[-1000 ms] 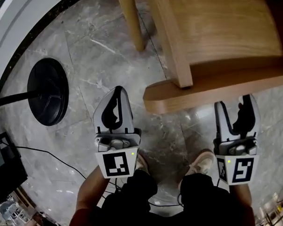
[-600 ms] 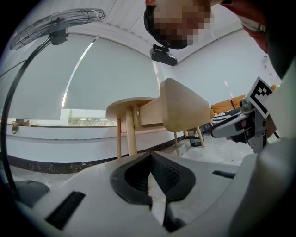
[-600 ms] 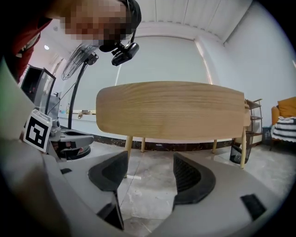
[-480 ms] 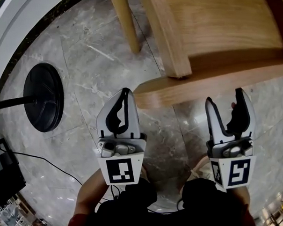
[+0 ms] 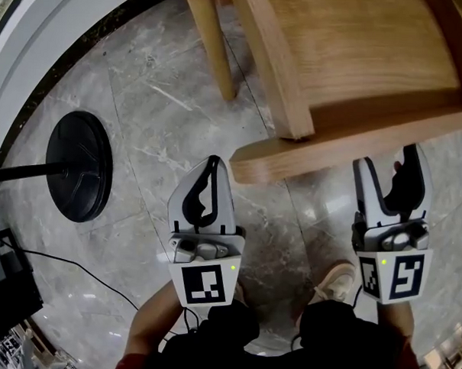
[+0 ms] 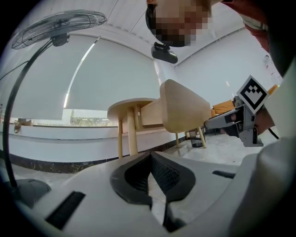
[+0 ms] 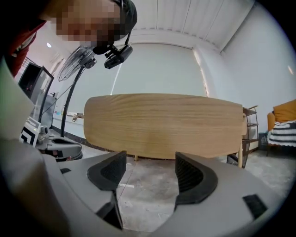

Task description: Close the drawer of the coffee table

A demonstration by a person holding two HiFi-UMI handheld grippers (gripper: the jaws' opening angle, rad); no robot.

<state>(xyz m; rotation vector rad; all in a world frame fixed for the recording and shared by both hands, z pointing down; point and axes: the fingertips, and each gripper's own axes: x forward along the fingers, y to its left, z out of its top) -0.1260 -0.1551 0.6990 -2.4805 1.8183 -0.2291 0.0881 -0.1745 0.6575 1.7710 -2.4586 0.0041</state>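
The wooden coffee table (image 5: 359, 48) fills the head view's upper right, and its curved drawer front (image 5: 347, 143) stands pulled out over the floor. My right gripper (image 5: 387, 160) sits just in front of the drawer front's right end. Its jaws are opening, with only floor between them. In the right gripper view that gripper (image 7: 150, 169) points level at the broad drawer front (image 7: 166, 125). My left gripper (image 5: 211, 162) is shut and empty, left of the drawer front's end. In the left gripper view, past the closed left gripper (image 6: 150, 155), the drawer front (image 6: 185, 111) shows edge-on.
A black fan base (image 5: 79, 166) and its pole stand on the marble floor at the left, with a cable (image 5: 75, 257) trailing near. A table leg (image 5: 210, 41) stands at the top. The person's shoe (image 5: 334, 280) is below the drawer. An orange sofa (image 7: 284, 113) is far right.
The right gripper's jaws have spread a little wider. In the head view both grippers neared the drawer front half a second ago and now sit slightly back from it again.
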